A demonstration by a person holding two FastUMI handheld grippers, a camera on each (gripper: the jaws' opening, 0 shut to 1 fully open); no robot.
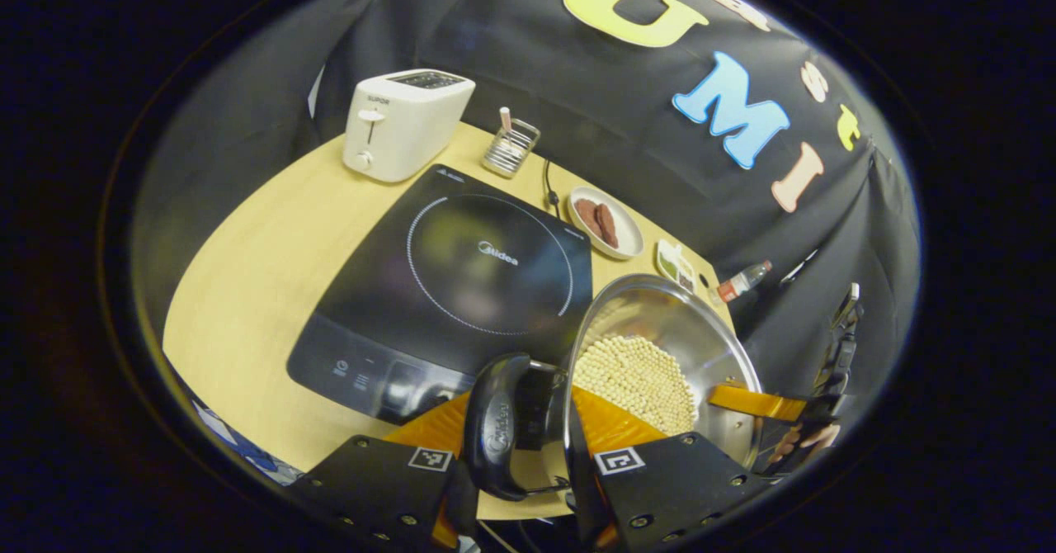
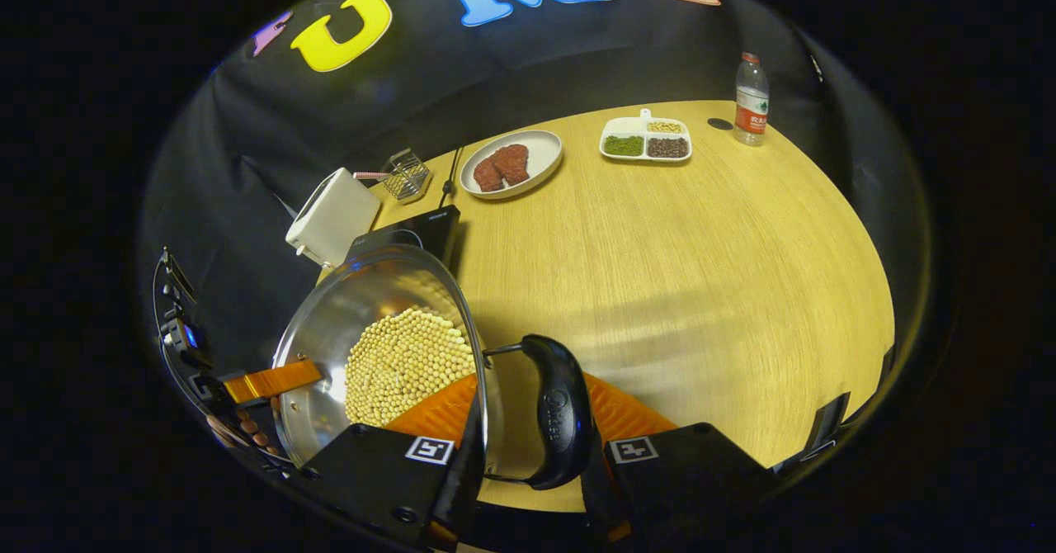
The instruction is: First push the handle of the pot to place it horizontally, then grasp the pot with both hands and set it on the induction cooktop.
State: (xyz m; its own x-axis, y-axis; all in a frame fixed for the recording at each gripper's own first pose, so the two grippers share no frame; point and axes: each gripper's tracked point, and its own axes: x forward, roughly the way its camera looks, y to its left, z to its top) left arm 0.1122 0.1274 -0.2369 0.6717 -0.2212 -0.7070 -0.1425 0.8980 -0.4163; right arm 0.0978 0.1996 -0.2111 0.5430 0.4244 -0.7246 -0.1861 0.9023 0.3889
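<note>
The pot (image 1: 660, 355) is held by both handles between each gripper's fingers, with the cooktop (image 1: 462, 281) ahead-left of the left gripper (image 1: 528, 462).

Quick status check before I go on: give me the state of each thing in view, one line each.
pot: tilted, beans heaped to one side, not on the cooktop
left gripper: astride one black pot handle
right gripper: astride the other pot handle
induction cooktop: bare
toaster: lever up
water bottle: upright, capped
plate: holds two brown pieces
divided dish: filled
</note>
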